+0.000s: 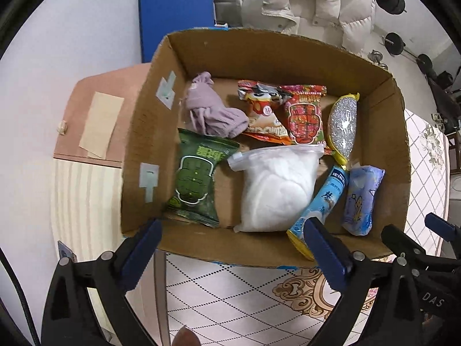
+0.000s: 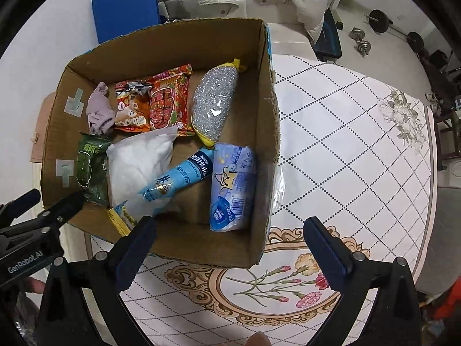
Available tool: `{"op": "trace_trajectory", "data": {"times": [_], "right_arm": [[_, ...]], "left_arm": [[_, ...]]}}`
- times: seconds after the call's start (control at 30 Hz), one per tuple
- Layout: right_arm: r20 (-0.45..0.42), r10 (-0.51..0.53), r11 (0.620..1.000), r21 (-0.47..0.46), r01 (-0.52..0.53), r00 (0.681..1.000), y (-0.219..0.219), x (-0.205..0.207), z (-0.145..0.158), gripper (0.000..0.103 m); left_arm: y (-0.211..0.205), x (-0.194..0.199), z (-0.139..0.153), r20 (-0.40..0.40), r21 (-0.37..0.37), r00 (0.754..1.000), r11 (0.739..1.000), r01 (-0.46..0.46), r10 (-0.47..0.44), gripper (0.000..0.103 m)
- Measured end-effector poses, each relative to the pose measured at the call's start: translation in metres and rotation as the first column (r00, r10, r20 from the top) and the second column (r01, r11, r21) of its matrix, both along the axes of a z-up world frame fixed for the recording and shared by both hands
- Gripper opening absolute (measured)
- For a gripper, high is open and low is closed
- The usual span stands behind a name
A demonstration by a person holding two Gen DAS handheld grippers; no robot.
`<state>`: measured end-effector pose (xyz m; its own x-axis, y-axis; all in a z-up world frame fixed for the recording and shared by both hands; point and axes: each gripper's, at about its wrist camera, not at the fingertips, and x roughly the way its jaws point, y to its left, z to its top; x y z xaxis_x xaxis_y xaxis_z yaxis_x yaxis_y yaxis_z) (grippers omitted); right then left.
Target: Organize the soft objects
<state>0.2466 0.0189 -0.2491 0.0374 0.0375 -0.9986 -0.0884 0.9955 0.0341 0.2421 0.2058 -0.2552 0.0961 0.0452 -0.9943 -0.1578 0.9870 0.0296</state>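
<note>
- Your left gripper (image 1: 234, 240) hangs with its jaws spread wide and nothing between them, over the near wall of the cardboard box (image 1: 259, 54). Drop straight down and a finger can catch that wall and drag the box along the table (image 2: 345, 132).
- Your right gripper (image 2: 230, 240) is equally wide and empty, straddling the box's near right corner. Its right finger sits over bare tablecloth, so closing here grabs cardboard, not goods.
- The soft things already lie inside. At 5 o'clock on the box floor the blue tube pack (image 1: 322, 199) leans on the tissue pack (image 1: 363, 199); nudge either and both can slide.
- The white zip bag (image 1: 276, 190) at centre is slack, so a pinch could slip.
- At 11 o'clock the lilac cloth (image 1: 210, 109) overlaps the snack packets (image 1: 285, 112); lifting it may snag them.
</note>
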Motion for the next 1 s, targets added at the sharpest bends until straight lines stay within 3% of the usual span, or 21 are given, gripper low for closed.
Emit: {"op": "trace_trajectory", "data": {"times": [0.2,0.3,0.6,1.0], "right_arm": [[0.017,-0.006,1.0,0.0,0.006,1.0,0.004,-0.005,0.007,0.103],[0.059,-0.005,1.0,0.007,0.004,0.998,0.002,-0.012,0.024,0.103],[0.253,-0.018,1.0,0.029,0.012,0.967,-0.015,-0.068,0.117,0.103],[0.41,-0.016,0.998,0.058,-0.009,0.912,-0.04,-0.155,0.224,0.103]], "left_arm": [[-0.001,-0.004,0.018,0.036,0.006,0.999,1.0,0.014,-0.014,0.101],[-0.006,-0.011,0.037,0.071,0.002,0.997,1.0,0.027,-0.027,0.101],[-0.035,-0.069,0.13,0.276,0.071,0.956,0.994,0.083,-0.1,0.101],[-0.044,-0.142,0.211,0.403,0.006,0.914,0.999,0.044,-0.043,0.101]]}}
